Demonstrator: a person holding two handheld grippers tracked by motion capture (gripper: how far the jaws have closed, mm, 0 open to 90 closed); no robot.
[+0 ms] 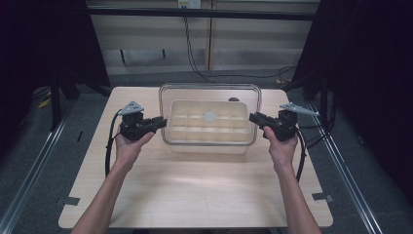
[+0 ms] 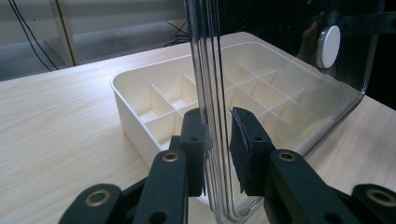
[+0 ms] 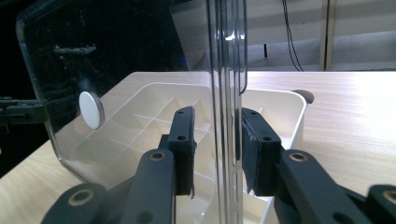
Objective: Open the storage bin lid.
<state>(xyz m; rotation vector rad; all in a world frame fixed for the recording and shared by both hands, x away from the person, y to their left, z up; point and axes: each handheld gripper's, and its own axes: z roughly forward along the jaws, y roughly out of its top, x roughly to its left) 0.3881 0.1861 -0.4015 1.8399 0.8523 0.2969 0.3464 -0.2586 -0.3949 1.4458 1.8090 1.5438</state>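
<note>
Lid (image 1: pixel 209 92), clear, long axis running left-right, hovers level over divided tray (image 1: pixel 209 141) mid-table (image 1: pixel 195 190); we clamp its ends with left gripper (image 1: pixel 163 122) and right gripper (image 1: pixel 252 117). Gripper views show pads pinching its rim.

Setting: I log this as a lab recording bay; dark curtains (image 1: pixel 375 73), metal floor rails (image 1: pixel 36 161), trailing wall cables (image 1: pixel 195 53), lone wooden table (image 1: pixel 195 190).

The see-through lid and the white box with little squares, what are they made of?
The lid looks like clear, glossy plastic: you see the box through it, and light glints off its rim. The divided box seems to be cream-white plastic, smooth and matte, with thin moulded walls. The table looks like pale wood-grain laminate.
</note>
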